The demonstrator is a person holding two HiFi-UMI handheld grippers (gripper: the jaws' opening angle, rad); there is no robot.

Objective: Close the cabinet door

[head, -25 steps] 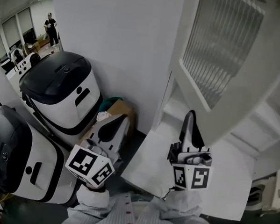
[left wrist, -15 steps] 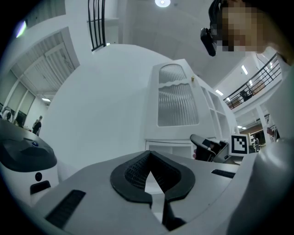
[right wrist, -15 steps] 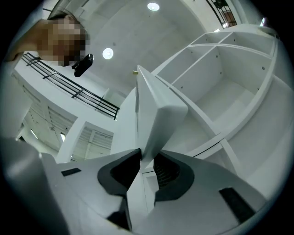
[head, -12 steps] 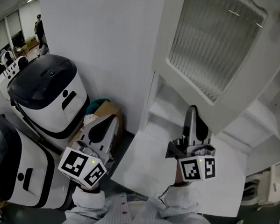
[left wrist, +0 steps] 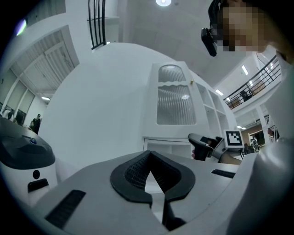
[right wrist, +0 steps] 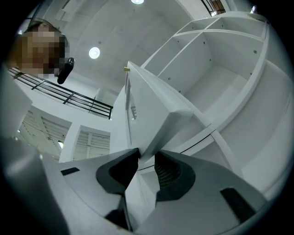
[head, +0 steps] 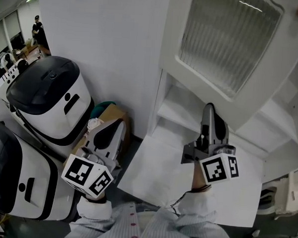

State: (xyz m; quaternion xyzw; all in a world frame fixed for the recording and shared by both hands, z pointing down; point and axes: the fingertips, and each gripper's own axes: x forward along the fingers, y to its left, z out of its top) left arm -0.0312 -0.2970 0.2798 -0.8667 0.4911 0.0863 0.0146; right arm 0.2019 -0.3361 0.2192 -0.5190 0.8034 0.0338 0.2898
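Cabinet door runs off the head view's top edge, upper part cut away. Lower white-and-black machine is clipped at the left edge. Far person is too small to make out.

- Left tool: pale grey shell, with black ribbed pads lining the jaws.
- Right tool: same grey-and-black build, tapering to a narrow tip.
- At the back of each tool, a white cube printed with bold black square markers.
- White sleeves, cuffs gathered snug.
- Pale, finely striped shirt, small red buttons down the front.
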